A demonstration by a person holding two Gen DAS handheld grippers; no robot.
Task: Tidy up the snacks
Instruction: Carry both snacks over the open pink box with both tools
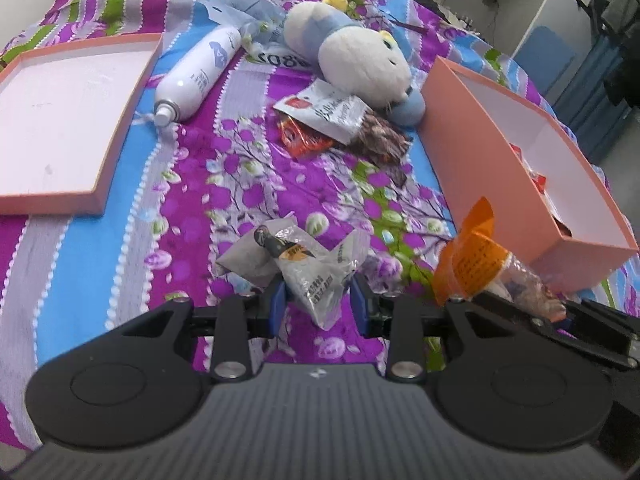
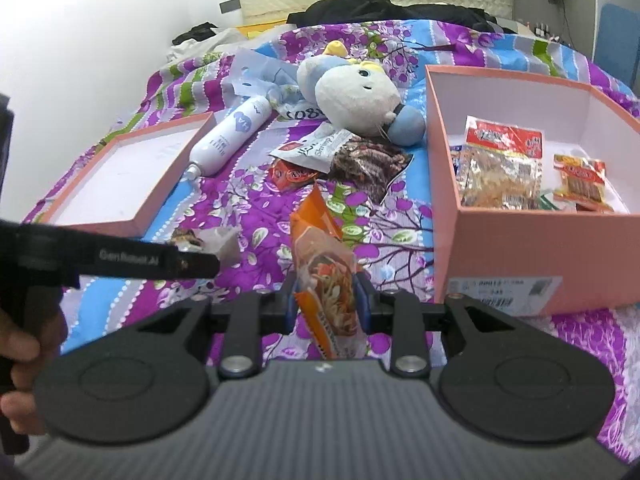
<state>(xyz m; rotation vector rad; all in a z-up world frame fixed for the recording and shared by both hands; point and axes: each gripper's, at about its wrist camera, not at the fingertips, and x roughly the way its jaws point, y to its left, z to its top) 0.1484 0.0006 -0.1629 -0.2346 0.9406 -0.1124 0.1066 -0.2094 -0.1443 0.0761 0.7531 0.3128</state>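
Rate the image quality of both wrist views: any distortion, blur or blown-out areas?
Left wrist view: strong fisheye bend, so the shallow pink cardboard lid has curved edges; light is flat and even, with soft shadows, and the crinkled silver snack packet stays fairly sharp. Right wrist view: the same barrel warp; the white wall is washed out, and the orange noodle snack packet looks slightly soft.

Left gripper (image 1: 320, 300) low over purple floral bedspread (image 1: 248, 184), blue pads clamped on crinkled grey-white snack packet (image 1: 316, 276). Right gripper's fingers (image 1: 516, 308) enter at lower right, gripping orange snack packet (image 1: 474, 256) just beside pink box (image 1: 476, 152). Pink box lid (image 1: 60, 128) lies at left. White spray bottle (image 1: 200, 76), plush toy (image 1: 352, 52), three loose snack packets (image 1: 340, 124) lie further back.
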